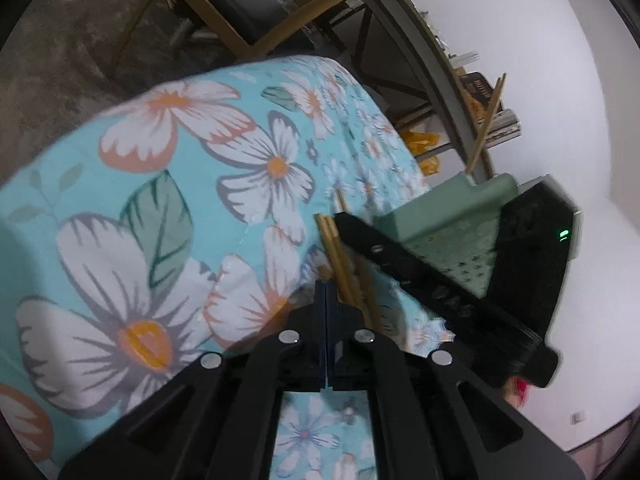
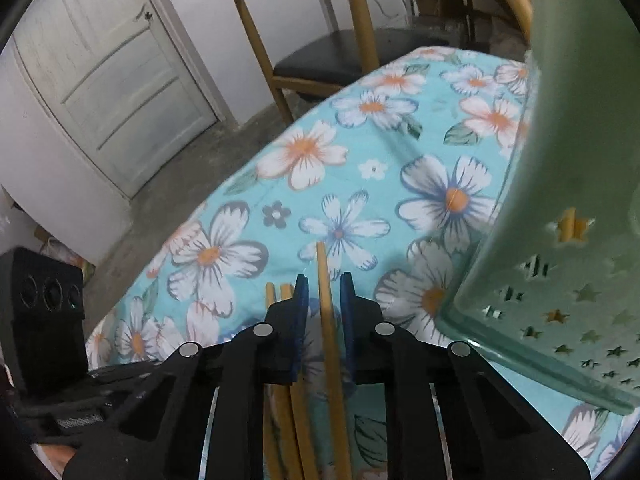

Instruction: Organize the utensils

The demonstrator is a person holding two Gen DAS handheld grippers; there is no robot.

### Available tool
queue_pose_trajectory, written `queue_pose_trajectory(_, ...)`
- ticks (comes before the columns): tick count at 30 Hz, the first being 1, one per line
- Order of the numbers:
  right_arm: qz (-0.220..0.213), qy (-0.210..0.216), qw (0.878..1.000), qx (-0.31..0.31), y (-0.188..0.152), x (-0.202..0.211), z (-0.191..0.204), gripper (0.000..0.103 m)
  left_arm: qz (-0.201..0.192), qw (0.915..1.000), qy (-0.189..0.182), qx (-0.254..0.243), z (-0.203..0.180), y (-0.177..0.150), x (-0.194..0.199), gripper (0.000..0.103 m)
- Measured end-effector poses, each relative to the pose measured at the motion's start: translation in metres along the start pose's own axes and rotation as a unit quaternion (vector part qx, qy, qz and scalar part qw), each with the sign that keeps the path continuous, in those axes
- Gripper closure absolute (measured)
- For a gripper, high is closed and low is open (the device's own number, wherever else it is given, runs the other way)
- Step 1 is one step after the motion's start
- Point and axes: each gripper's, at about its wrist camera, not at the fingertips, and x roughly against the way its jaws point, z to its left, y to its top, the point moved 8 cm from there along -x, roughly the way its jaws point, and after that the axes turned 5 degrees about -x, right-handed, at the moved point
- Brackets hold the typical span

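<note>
On top of the floral tablecloth [image 2: 352,168] lies a small bunch of bamboo chopsticks [image 2: 288,392]. Right gripper [image 2: 325,292] sits low over them with one chopstick [image 2: 326,304] running between its blue pads, jaws narrow but gaps show on both sides, so it isn't actually pinching it. Two more chopsticks lie just left of it. Left gripper [image 1: 327,294] is fully closed, pads pressed flat together with nothing in them, chopsticks [image 1: 340,252] just beside its tip. Green holder [image 2: 560,240] with star cutouts stands close on the right, already with chopsticks [image 1: 486,120] poking out. Wooden chair [image 2: 360,32] behind the table.
</note>
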Motion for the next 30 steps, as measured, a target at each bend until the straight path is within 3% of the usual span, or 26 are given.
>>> queue_pose_trajectory(3, 0.005, 0.004, 1.0, -0.004, -0.002, 0.001, 0.001, 0.097, -0.007, 0.9998, -0.009, 0.017, 0.002, 0.002, 0.002, 0.103)
queue_pose_trajectory(10, -0.002, -0.006, 1.0, -0.014, -0.003, 0.001, 0.004, 0.098, 0.006, 0.9999, -0.008, 0.006, -0.006, -0.001, -0.012, 0.103)
queue_pose_trajectory(16, -0.03, -0.011, 0.999, -0.003, 0.001, 0.02, 0.011, 0.099, 0.0, 0.9986, -0.033, 0.041, -0.002, 0.003, -0.01, 0.102)
queue_pose_trajectory(21, -0.033, -0.015, 0.999, 0.019, -0.003, 0.028, 0.019, 0.099, -0.008, 0.9969, -0.056, 0.055, -0.004, 0.005, -0.006, 0.094)
queue_pose_trajectory(30, -0.062, -0.001, 0.998, 0.021, 0.006, 0.042, 0.032, 0.099, 0.002, 0.9994, 0.019, -0.029, -0.017, -0.002, -0.025, 0.094)
